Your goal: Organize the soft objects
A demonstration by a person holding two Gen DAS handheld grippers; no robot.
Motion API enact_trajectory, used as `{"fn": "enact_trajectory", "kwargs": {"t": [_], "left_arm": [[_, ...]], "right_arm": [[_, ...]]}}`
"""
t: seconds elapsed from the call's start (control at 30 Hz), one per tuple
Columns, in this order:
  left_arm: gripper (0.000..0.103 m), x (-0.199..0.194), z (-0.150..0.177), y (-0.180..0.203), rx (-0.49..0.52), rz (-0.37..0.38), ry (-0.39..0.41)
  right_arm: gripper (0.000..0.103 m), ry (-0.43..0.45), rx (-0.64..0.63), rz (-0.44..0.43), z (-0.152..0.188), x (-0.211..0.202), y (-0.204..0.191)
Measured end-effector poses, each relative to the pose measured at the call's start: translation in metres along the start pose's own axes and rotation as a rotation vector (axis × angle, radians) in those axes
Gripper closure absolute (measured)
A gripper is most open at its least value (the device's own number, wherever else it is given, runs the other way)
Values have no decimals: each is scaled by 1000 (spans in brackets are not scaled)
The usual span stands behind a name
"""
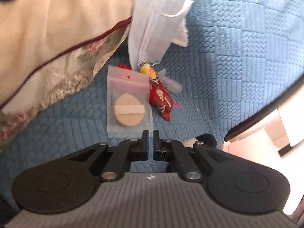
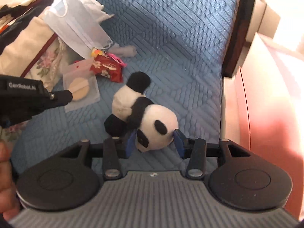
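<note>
A plush panda [image 2: 133, 112] lies on the blue quilted cover [image 2: 171, 38], and my right gripper [image 2: 154, 141] is shut on its head, one blue pad against each side. Further back is a small pile: a pale blue face mask [image 1: 155, 19], a clear pouch with a beige powder puff [image 1: 129, 106], and a red snack packet [image 1: 161, 100]. My left gripper [image 1: 150, 138] hovers just in front of the pouch's near edge. Only a narrow slit shows between its pads, and nothing is between them. It also appears as a black body [image 2: 38, 98] at the left of the right wrist view.
A cream pillow with a floral border [image 1: 47, 47] leans in from the left, against the mask. A crumpled white tissue [image 1: 182, 32] and a small translucent tube [image 1: 172, 85] lie by the pile. The bed's dark frame edge [image 2: 237, 38] runs along the right. A hand [image 2: 5, 171] shows at far left.
</note>
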State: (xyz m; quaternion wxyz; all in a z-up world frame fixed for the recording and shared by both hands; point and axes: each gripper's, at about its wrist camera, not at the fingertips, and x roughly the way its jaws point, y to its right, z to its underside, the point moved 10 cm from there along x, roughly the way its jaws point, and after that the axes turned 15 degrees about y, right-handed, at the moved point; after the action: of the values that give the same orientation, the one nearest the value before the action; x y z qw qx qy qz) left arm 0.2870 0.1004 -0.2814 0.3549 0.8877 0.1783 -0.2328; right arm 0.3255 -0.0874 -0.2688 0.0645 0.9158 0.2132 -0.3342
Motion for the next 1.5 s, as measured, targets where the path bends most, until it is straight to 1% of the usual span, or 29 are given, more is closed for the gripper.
{"fn": "enact_trajectory", "kwargs": {"t": [0.03, 0.07, 0.1, 0.17, 0.2, 0.3, 0.37, 0.43, 0.53, 0.6, 0.63, 0.7, 0.73, 0.77, 0.87, 1.0, 1.13, 1.2, 1.33, 1.4, 1.47, 1.5], "left_arm": [[87, 3, 0, -3, -12, -11, -10], [71, 4, -1, -6, -21, -21, -14], [58, 6, -3, -8, -24, -26, -11], [51, 6, -6, -10, -14, -39, -1], [45, 8, -7, -10, -3, -46, -4], [40, 12, -12, -10, 21, -65, 5], [36, 15, -14, -12, 40, -84, 9], [35, 19, -15, -15, 48, -101, 17], [33, 30, -16, -17, 55, -129, 26], [30, 35, -16, -18, 65, -142, 30], [30, 38, -17, -18, 78, -149, 32], [30, 42, -18, -20, 102, -174, 44], [29, 44, -18, -22, 103, -183, 49], [26, 45, -19, -22, 104, -181, 59], [20, 49, -20, -20, 122, -169, 65], [18, 54, -16, -12, 196, -164, 57], [18, 60, -10, -1, 290, -159, 39], [18, 63, -7, 3, 319, -159, 46], [19, 67, -2, 7, 407, -183, 68], [19, 71, 5, 8, 477, -202, 67], [23, 75, 9, 7, 551, -228, 78], [25, 74, 10, 6, 557, -227, 91]], "right_arm": [[55, -2, 5, -4, -1, 0, 1], [54, 10, 3, -4, -3, -2, 2], [48, 26, -8, -1, -6, -4, 3], [39, 59, -56, 13, -11, -8, 4], [38, 74, -92, 13, -15, -10, 2], [38, 124, -203, -12, -26, -15, -4], [38, 152, -244, -40, -34, -17, -8], [38, 164, -268, -89, -39, -17, -14], [39, 140, -289, -183, -42, -12, -27], [40, 118, -343, -202, -40, -5, -33], [42, 104, -373, -208, -38, -1, -37], [49, 73, -420, -237, -31, 2, -43], [50, 59, -443, -259, -26, 5, -46], [51, 43, -468, -264, -22, 8, -48], [51, 49, -565, -227, -17, 14, -52], [52, 42, -567, -213, -15, 17, -50], [53, 40, -598, -152, -14, 26, -44], [51, 38, -604, -131, -14, 30, -41], [51, 37, -578, -123, -16, 33, -38], [51, 38, -578, -119, -15, 33, -38], [51, 39, -585, -113, -15, 32, -38], [51, 39, -589, -109, -14, 33, -37]]}}
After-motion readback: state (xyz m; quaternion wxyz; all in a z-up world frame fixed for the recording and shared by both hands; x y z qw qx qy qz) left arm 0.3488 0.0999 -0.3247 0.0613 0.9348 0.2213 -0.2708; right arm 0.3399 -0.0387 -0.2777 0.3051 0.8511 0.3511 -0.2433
